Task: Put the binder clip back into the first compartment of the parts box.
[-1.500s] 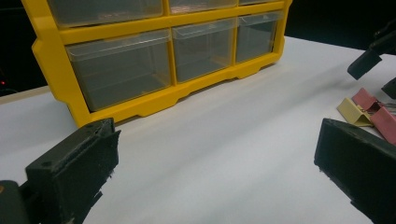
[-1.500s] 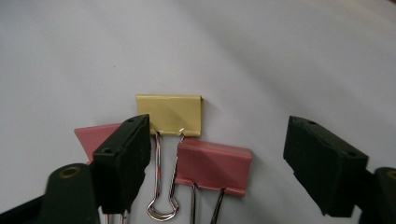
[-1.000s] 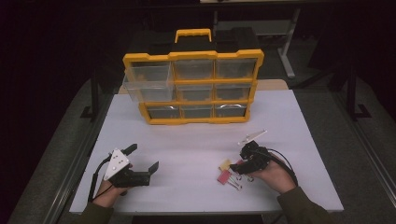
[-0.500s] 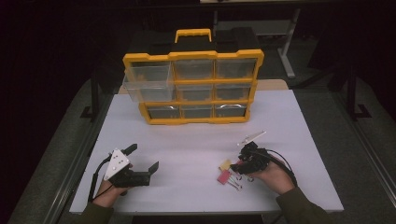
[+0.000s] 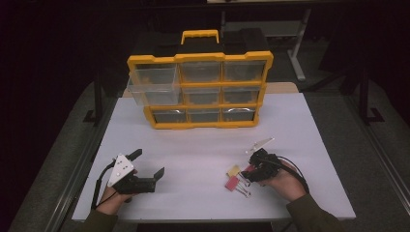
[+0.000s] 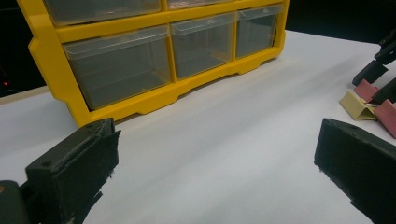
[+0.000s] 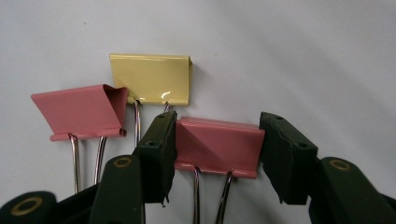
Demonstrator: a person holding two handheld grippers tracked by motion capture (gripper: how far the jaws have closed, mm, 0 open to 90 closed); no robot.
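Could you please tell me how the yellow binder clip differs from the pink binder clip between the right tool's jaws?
The yellow metal binder clip lies free, farther from the right tool; the pink metal binder clip sits between its jaws, which have just been closing. The yellow one is glossier. Both rest on the white table with wire handles toward the camera.

In the right gripper view, the wire handles of the near pink binder clip point(image 7: 218, 147) run off the bottom edge, and the right gripper point(image 7: 215, 156) hides its two side edges, so contact there cannot be told. The other pink clip point(image 7: 79, 112) loses its handle ends behind the left jaw. The yellow clip point(image 7: 150, 78) has its handles partly covered. In the left gripper view, the organizer point(image 6: 154, 60) is cut by the top edge, and its drawer contents are too blurred to tell.
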